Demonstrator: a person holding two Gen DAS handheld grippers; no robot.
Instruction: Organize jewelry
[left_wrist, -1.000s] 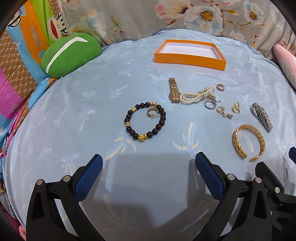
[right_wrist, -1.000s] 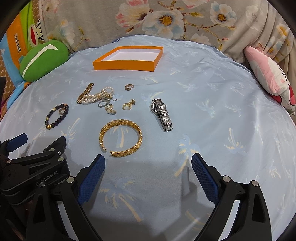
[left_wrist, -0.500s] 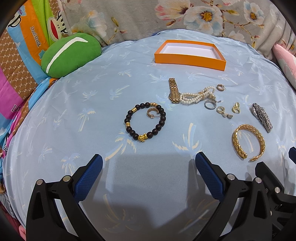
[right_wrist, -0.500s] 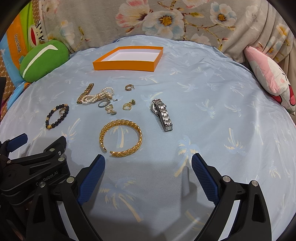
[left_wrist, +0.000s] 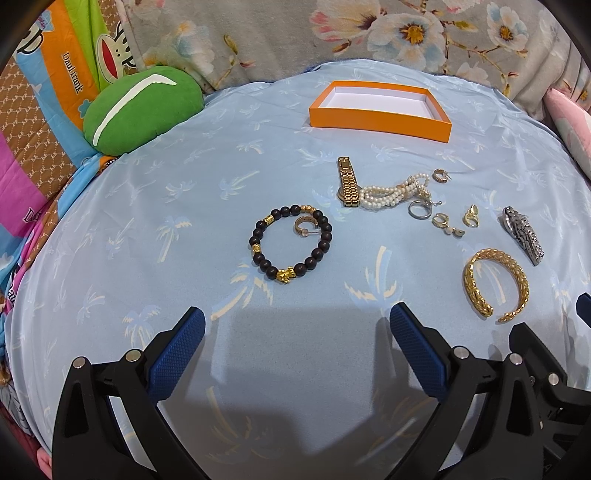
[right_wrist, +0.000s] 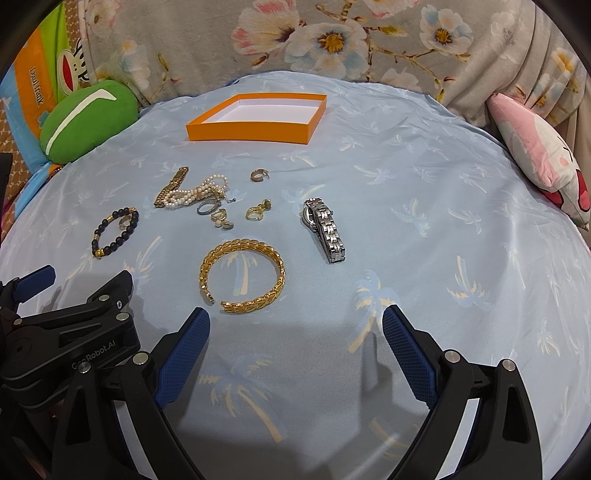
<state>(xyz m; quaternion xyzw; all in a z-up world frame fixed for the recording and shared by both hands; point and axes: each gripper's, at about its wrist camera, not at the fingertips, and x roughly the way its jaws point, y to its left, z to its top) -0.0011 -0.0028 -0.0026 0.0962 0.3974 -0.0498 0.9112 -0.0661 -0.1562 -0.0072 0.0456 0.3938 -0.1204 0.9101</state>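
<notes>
Hovering low over the bed (right_wrist: 424, 206), both claws stood wide open and held nothing. The left claw (left_wrist: 295, 332) sat beside the right claw (right_wrist: 295, 328), its black frame visible at the lower left of the right wrist view.

All jewelry lay loose on the blue sheet, none of it yet in the orange box (right_wrist: 258, 127), which stood empty at the far side, well apart from both claws.

The gold bangle (right_wrist: 242, 275) was the piece nearest the right claw. It lay flat just ahead of the left fingertip (right_wrist: 184, 350) and slightly left of the claw's centre line, with its open gap turned toward the claw. The silver watch (right_wrist: 325, 230) lay farther out, to the right of the bangle, with its long axis running roughly away from the claw.

The bead bracelet (left_wrist: 291, 243) was the piece nearest the left claw, lying straight ahead on its centre line with a small gold hoop (left_wrist: 304, 225) inside its ring. The gold watch band (left_wrist: 347, 182), the pearls (left_wrist: 391, 192) touching it and the small rings and earrings lay beyond, toward the box.

Judged from this layout, each claw had one natural first target: right to the bangle, left to the bead bracelet. The bangle would call for a short leftward shift before closing across its rim; a grip at the gap would risk slipping off.
</notes>
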